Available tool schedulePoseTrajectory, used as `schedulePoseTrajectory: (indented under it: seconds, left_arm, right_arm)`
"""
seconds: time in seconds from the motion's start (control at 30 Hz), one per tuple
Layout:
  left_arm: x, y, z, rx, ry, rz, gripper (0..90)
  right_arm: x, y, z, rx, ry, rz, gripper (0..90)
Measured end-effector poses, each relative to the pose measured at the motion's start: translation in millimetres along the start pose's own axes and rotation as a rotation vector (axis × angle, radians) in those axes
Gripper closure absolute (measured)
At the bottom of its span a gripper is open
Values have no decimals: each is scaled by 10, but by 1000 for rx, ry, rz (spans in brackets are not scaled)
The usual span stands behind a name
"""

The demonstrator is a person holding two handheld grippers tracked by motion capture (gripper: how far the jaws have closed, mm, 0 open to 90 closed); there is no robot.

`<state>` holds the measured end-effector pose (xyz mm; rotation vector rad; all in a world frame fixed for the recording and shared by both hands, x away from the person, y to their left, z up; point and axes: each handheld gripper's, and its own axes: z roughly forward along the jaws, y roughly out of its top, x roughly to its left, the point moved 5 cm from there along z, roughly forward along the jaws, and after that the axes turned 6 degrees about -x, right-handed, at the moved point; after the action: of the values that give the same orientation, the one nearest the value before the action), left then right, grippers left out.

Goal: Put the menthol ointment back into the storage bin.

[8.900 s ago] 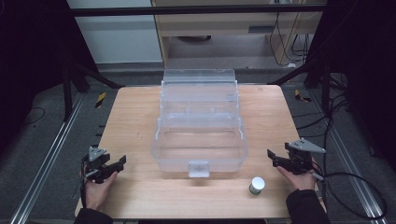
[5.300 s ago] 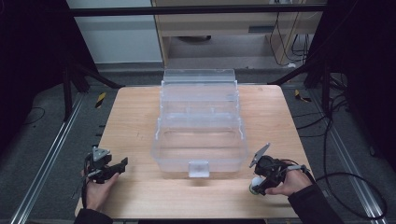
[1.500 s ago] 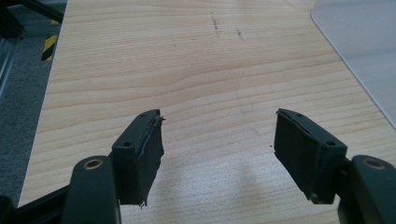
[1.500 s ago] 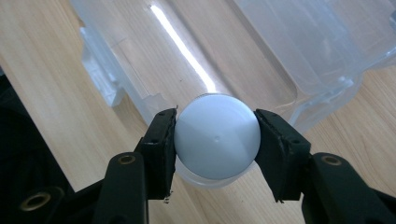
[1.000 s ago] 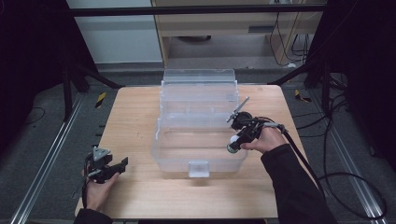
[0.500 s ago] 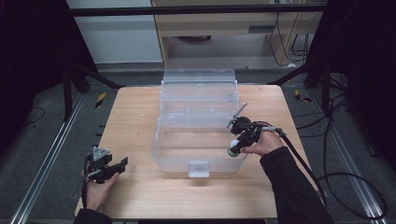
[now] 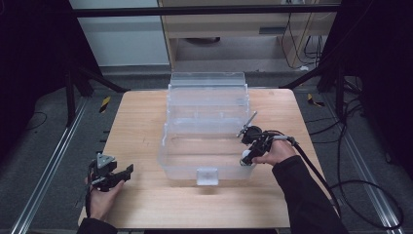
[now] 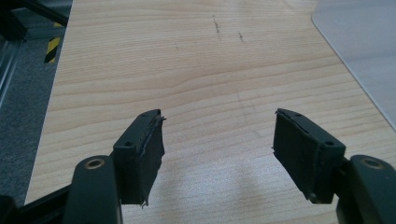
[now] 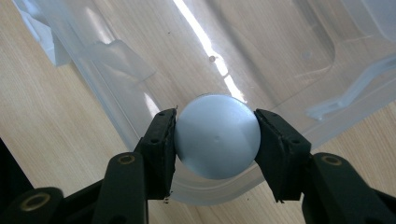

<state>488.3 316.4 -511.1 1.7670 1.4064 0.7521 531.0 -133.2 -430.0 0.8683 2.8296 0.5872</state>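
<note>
Two claws in play: right claw (image 9: 215, 135) clamped on a small round jar (image 9: 216, 136) by its pale lid, hanging over the near right rim of the clear box (image 7: 207, 127), at about four o'clock from the box's middle; left claw (image 8: 217, 149) spread wide and empty over the bare table (image 8: 154, 60) at about eight o'clock. Best carried further in toward ten o'clock, clear of the rim, then lowered close to the box floor before easing the squeeze, to keep the jar from tipping or rolling

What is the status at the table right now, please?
Right gripper shut on white jar, above clear box rim. Left gripper open, idle over table. Nothing in the way.
</note>
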Motion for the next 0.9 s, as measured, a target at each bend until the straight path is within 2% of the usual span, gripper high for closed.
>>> schedulePoseTrajectory:
  seconds: [0.43,0.9]
  left_arm:
    - [-1,-2,3,3,0,0,329]
    - [0,-6,6,5,-1,1,329]
  right_arm:
    - [23,-32,81,4,19,-28,504]
    - [29,-38,140,10,17,-26,502]
